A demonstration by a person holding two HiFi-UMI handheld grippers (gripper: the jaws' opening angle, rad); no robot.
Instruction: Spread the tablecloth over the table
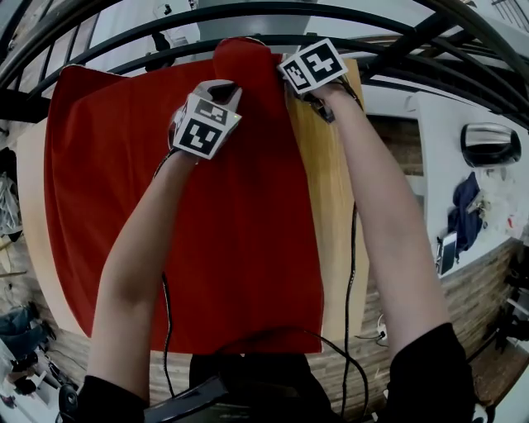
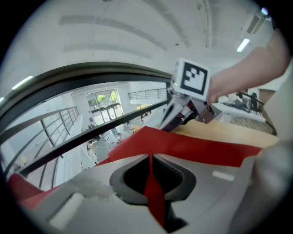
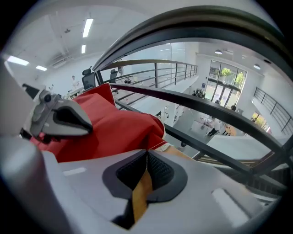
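A red tablecloth point(image 1: 182, 231) covers the left and middle of the wooden table point(image 1: 326, 190); a bare wood strip shows along the right. At the far edge the cloth is bunched into a raised fold point(image 1: 244, 51). My left gripper point(image 1: 221, 89) is shut on that fold, and red cloth point(image 2: 192, 146) runs between its jaws point(image 2: 151, 157). My right gripper point(image 1: 291, 83) is just to its right, at the cloth's far right corner. In the right gripper view its jaws point(image 3: 146, 153) are closed at the tips on the cloth's stitched hem point(image 3: 158, 147), with wood showing below.
A black metal railing point(image 1: 273, 16) curves just past the table's far edge, with an open atrium below it point(image 3: 215, 123). Black cables point(image 1: 351, 273) hang beside my arms. Right of the table are a wooden floor and scattered belongings point(image 1: 467, 206).
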